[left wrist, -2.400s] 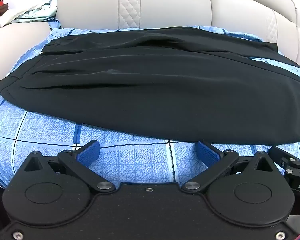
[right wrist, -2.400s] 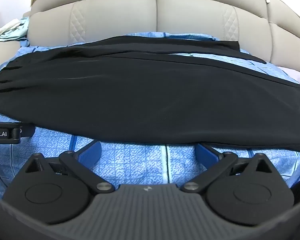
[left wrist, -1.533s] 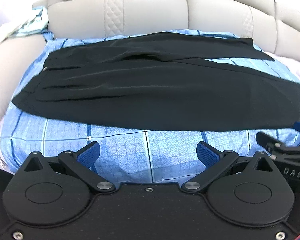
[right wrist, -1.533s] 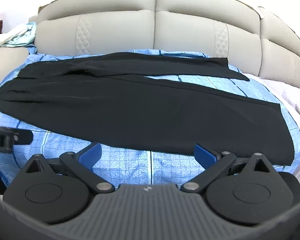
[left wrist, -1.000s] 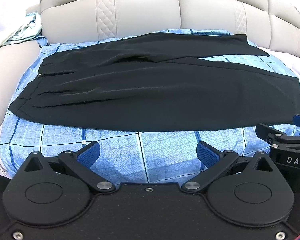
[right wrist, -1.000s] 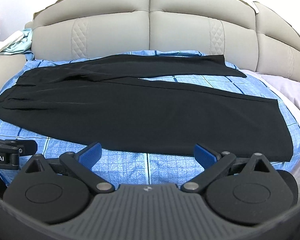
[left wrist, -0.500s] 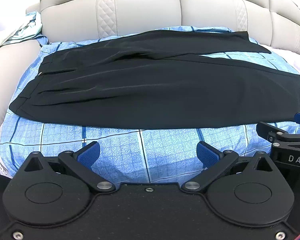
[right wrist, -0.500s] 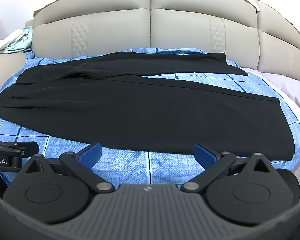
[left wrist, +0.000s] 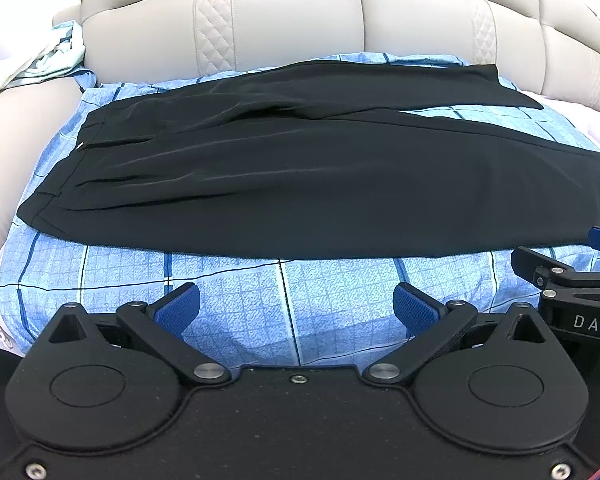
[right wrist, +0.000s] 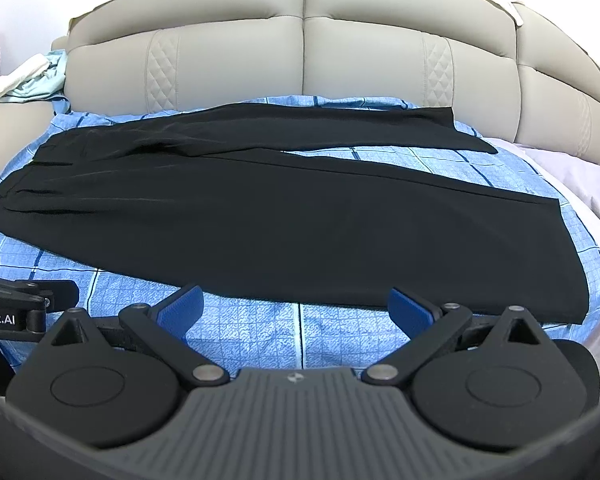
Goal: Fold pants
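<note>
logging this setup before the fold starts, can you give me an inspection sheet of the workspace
Surface: blue checked sheet spread over the bed, a lilac cover showing at its right edge.
Job's things: black pants lie flat and unfolded, waistband to the left, both legs running right, the far leg splayed toward the headboard.
Clutter: pale clothes heaped at the far left by the headboard.
Grippers: left tool open, empty, short of the pants' near edge; right tool open, empty, at the near edge.
Cables: nothing seen.
Surroundings: beige padded headboard behind; white wall above.
</note>
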Motion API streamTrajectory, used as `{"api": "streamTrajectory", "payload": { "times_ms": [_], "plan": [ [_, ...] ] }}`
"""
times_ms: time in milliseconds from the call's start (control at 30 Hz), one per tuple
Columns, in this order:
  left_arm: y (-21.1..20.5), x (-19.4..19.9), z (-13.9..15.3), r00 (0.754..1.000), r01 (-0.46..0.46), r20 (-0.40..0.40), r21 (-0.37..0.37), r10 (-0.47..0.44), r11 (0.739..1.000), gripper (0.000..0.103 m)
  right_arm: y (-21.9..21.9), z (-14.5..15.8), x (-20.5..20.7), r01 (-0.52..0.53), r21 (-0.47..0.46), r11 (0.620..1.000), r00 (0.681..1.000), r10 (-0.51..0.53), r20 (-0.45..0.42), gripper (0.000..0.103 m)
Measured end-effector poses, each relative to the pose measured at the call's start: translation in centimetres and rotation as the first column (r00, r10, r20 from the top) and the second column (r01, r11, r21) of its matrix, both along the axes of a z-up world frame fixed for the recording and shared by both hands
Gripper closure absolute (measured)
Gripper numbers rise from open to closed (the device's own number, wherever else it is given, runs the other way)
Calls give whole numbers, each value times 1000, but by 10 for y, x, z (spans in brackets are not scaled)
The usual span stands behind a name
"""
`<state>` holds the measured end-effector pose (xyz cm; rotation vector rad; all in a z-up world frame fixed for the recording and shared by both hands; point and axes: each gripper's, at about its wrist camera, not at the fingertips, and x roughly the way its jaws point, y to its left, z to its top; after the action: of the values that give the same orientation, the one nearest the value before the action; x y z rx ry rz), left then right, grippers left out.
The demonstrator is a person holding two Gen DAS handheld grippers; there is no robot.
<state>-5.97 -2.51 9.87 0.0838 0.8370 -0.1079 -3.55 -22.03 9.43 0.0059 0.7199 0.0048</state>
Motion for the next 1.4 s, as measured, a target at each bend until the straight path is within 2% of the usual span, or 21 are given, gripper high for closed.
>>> {"api": "streamTrajectory", "payload": {
  "times_ms": [1400],
  "plan": [
    [4, 2, -3, 1000, -15, -8, -4, 15, 1000, 0, 0, 0, 2, -8, -24, 1000, 1000, 8, -4, 0]
  ]
}}
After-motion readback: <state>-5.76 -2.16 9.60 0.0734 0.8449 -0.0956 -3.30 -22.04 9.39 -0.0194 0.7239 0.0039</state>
